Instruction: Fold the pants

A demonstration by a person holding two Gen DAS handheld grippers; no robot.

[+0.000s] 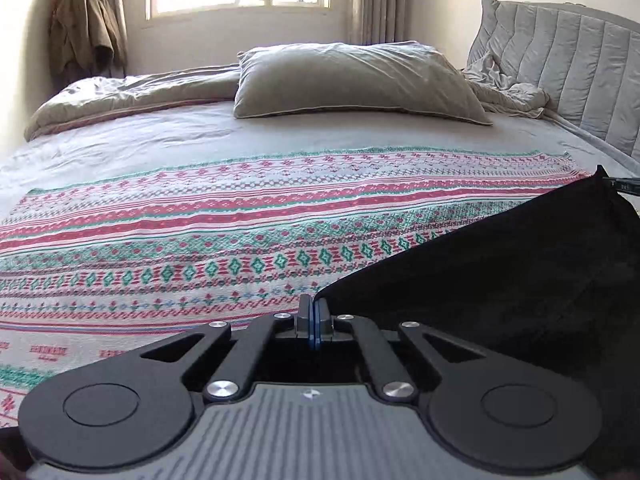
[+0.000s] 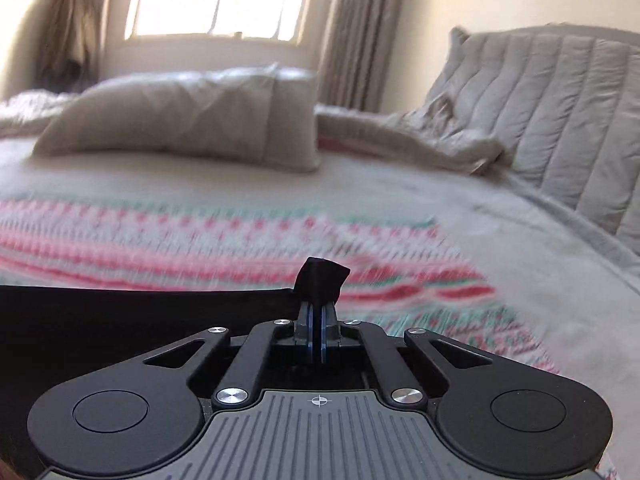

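Black pants [image 1: 520, 280] edge is sitting pinched in the left gripper [image 1: 314, 320], jaws fully pressed together, cloth stretching off to its right and up to the right gripper [image 1: 624, 186]. Right gripper is clamping a pants corner too, jaws nearly touching, a fabric tuft poking out past the tips. Patterned blanket [image 1: 200, 232] is lying ahead of both, pillow [image 1: 352, 80] beyond. Right wrist view is blurring.

Left gripper [image 1: 314, 310], jaws pressed together on a corner of black pants [image 1: 520, 272]. Fabric stretched taut toward the right gripper [image 1: 622, 185], raised over the patterned blanket [image 1: 240, 224] on the bed [image 1: 160, 140]. Grey pillow [image 1: 352, 80] beyond.
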